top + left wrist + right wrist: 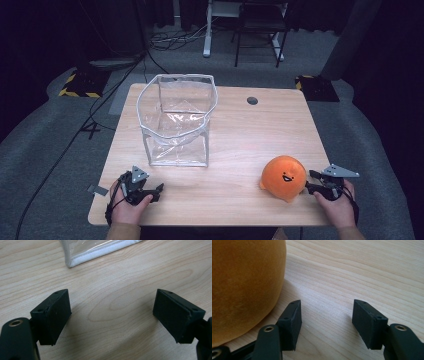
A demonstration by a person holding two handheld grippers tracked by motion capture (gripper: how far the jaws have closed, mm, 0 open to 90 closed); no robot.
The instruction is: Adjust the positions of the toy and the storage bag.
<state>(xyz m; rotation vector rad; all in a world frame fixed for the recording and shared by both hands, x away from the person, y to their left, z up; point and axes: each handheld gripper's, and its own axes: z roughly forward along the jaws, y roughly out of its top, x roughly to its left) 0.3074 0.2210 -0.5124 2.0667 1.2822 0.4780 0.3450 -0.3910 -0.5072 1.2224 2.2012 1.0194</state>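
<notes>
A round orange plush toy (283, 176) with a smiling face sits near the table's front right. Just to its right my right gripper (311, 181) rests open, and in the right gripper view the plush (244, 282) bulges beside the left jaw, with only bare wood between the jaws (326, 320). A clear plastic bag (176, 120) with white trim stands open at the table's middle left. My left gripper (156, 191) lies open at the front left, a short way from the bag's bottom corner (75, 261), nothing between its jaws (111, 315).
The wooden table (240, 135) has a round cable hole (252, 100) at the back right. Cables, a chair frame and yellow-black striped bases stand on the grey floor beyond. A small grey tab (98, 189) sticks out at the table's front left edge.
</notes>
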